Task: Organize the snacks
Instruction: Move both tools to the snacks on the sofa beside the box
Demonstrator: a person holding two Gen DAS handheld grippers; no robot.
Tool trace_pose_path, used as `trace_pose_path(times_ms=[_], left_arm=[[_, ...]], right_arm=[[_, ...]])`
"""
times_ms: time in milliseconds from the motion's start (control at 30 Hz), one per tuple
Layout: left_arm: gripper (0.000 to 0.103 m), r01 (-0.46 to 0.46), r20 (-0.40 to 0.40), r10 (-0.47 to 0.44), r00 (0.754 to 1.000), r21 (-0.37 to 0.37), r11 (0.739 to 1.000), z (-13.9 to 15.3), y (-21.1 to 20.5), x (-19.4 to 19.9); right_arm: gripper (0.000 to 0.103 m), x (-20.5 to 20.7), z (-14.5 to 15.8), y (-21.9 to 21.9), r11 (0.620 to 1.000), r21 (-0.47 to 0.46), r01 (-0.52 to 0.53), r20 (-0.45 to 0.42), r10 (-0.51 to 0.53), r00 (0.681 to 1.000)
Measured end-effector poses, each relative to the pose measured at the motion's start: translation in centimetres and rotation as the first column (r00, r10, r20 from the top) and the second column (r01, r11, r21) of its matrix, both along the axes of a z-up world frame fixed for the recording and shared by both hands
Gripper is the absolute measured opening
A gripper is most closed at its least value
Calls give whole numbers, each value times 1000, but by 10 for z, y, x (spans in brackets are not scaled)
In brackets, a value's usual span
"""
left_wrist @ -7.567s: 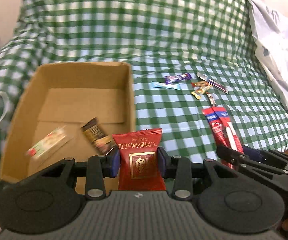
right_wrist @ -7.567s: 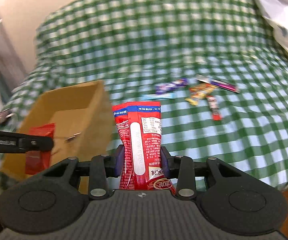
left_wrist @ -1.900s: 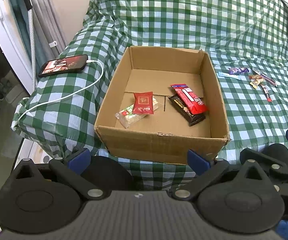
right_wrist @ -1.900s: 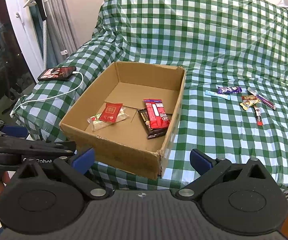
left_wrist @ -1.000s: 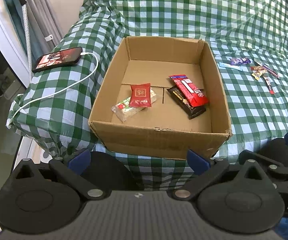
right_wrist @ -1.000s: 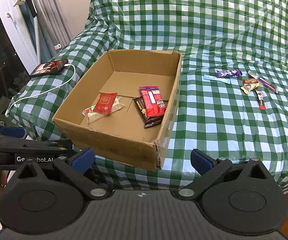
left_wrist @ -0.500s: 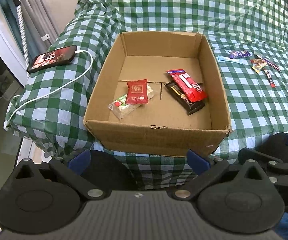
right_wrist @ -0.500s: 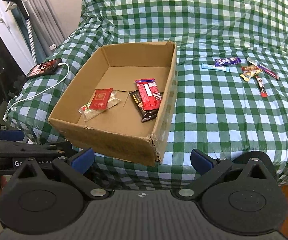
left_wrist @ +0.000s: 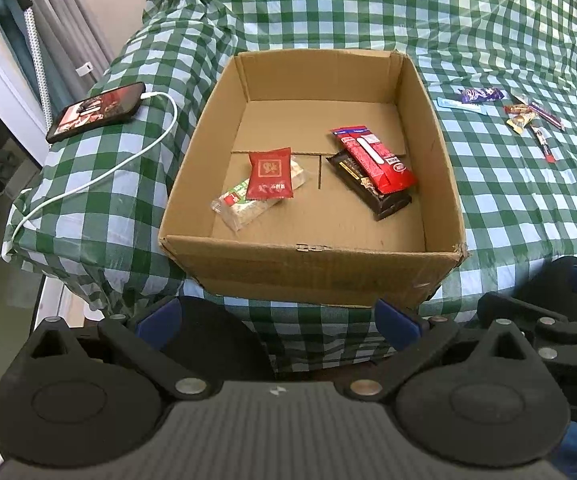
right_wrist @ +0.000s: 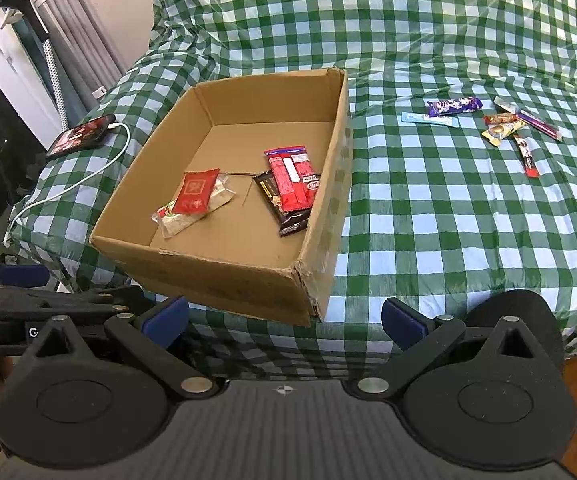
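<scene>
- dark snack bar in cardboard box: mostly covered by long red packet
- clear packet: label partly under small red pouch
- loose snacks: print too small to read
- white cable: far end drops off the bed edge

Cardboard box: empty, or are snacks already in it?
Not empty. The cardboard box holds four packets: a small red packet lying on a clear one, and a long red pack on a dark bar.
</scene>
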State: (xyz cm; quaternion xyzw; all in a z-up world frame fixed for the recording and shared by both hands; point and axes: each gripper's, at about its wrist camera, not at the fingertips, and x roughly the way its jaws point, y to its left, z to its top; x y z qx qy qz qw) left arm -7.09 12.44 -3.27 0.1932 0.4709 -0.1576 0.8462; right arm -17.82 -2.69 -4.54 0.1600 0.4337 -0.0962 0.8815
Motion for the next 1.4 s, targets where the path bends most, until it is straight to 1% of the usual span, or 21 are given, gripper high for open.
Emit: trace_pose_path(times_ms=[167, 467, 767, 933, 1033, 1133, 1233, 1400], left_arm=[[103, 7, -1, -7, 1000, 15, 1000, -3, -5, 2], [103, 3, -20, -3, 1000, 11, 1000, -6, -10, 7], [103, 11, -18, -11, 1000, 13, 1000, 0, -26, 17], [103, 58, 8, -58, 998, 7, 998, 14, -58, 28], [103, 101, 27, -101, 995, -11, 995, 26, -85, 34], [103, 145, 40, -144, 989, -31, 989, 34, -114, 39], [103, 186, 40, -185, 982, -36, 982, 35, -142, 43], [103, 250, 41, -249, 968, -20, 968, 28, -190, 52]], right_arm=[[102, 2, -5, -5, 1000, 15, 11, -16, -11, 1000], [102, 5, -8, -10, 1000, 18, 20, -20, -19, 1000], [102, 8, -7, -19, 1000, 6, 27, 4, -27, 1000], [102, 8, -11, -41, 998, -14, 66, 41, -65, 997], [102, 4, -19, -67, 993, -11, 115, 69, -114, 991], [102, 3, -14, -95, 986, -19, 168, 87, -166, 982], [102, 1, -11, -123, 976, -28, 214, 97, -210, 973], [102, 0, -12, -168, 957, -49, 288, 107, -281, 954]])
